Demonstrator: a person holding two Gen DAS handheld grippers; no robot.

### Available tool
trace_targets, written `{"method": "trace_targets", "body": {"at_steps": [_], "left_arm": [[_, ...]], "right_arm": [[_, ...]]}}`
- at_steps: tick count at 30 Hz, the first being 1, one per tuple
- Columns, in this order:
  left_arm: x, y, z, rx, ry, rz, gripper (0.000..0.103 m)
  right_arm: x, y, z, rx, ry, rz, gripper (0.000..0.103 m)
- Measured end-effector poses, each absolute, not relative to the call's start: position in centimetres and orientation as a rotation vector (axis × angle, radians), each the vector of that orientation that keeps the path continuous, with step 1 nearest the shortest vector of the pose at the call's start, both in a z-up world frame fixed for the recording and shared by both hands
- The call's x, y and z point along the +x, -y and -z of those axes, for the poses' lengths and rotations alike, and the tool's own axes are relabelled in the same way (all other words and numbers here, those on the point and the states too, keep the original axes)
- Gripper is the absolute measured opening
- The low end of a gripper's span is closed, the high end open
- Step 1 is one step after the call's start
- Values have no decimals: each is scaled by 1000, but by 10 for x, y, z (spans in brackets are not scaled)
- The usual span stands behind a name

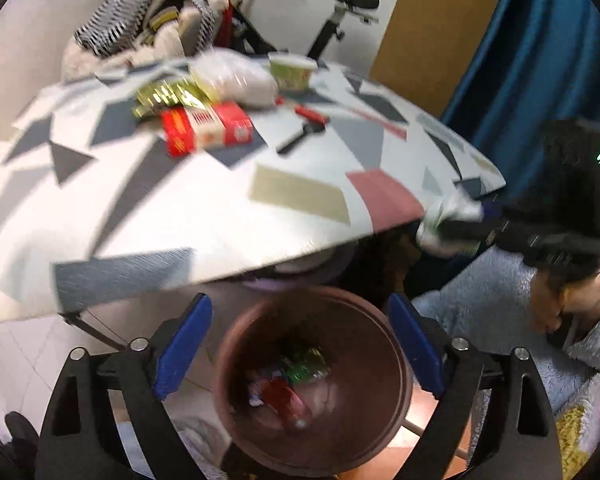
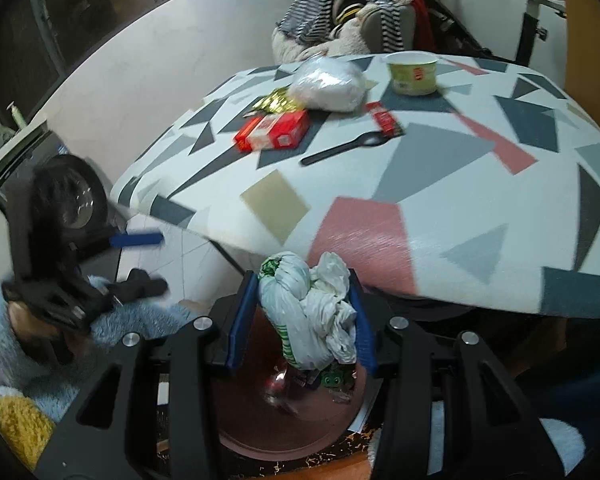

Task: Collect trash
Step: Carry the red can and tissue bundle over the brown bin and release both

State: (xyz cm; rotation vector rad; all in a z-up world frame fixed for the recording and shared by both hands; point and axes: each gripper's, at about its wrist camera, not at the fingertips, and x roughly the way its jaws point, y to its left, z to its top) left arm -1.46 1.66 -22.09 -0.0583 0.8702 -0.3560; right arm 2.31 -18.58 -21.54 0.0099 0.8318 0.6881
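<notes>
A table (image 2: 440, 184) with a white top patterned in grey, pink and beige shapes fills the middle and right of the right wrist view and the centre of the left wrist view. Below its near edge, at the bottom centre of both views, stands a round brown bin (image 1: 384, 384), its mouth open upward, with wrappers and a red item lying at its bottom.

The left gripper (image 1: 300, 344) sits at the bottom of its own view, blue pads spread wide on either side of the bin's mouth, with nothing between them. The right gripper (image 2: 302, 316) is at the bottom centre of its view, its pads pinching a crumpled white plastic bag (image 2: 312, 312) with green print, held directly above the bin.

On the far part of the table, in the upper middle of the right wrist view, lie a clear bag of white stuff (image 2: 328, 84), a yellow-green cup (image 2: 412, 74), a red box (image 2: 274, 130), a black plastic spoon (image 2: 344, 148), a small red packet (image 2: 386, 118) and a gold foil wrapper (image 2: 274, 102).
</notes>
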Motion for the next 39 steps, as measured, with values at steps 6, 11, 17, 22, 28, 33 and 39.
{"method": "trace_targets", "body": {"at_steps": [6, 11, 17, 22, 28, 33, 39], "left_arm": [[-39, -31, 203, 8, -780, 287, 94], [-56, -42, 203, 30, -747, 251, 95], [-62, -42, 211, 35, -728, 196, 95], [-61, -52, 212, -10, -710, 122, 95], [-56, -65, 216, -75, -730, 105, 95], [-56, -74, 216, -121, -729, 85, 95], [-59, -77, 215, -131, -721, 70, 95]], "right_arm": [[13, 157, 242, -37, -864, -722, 45], [5, 141, 267, -97, -900, -729, 45], [4, 129, 292, -144, -960, -705, 46], [8, 122, 307, -163, -1002, -692, 46], [10, 123, 310, -165, -1013, -680, 48], [10, 123, 309, -178, -1012, -669, 60], [9, 127, 304, -160, -978, -656, 97]]}}
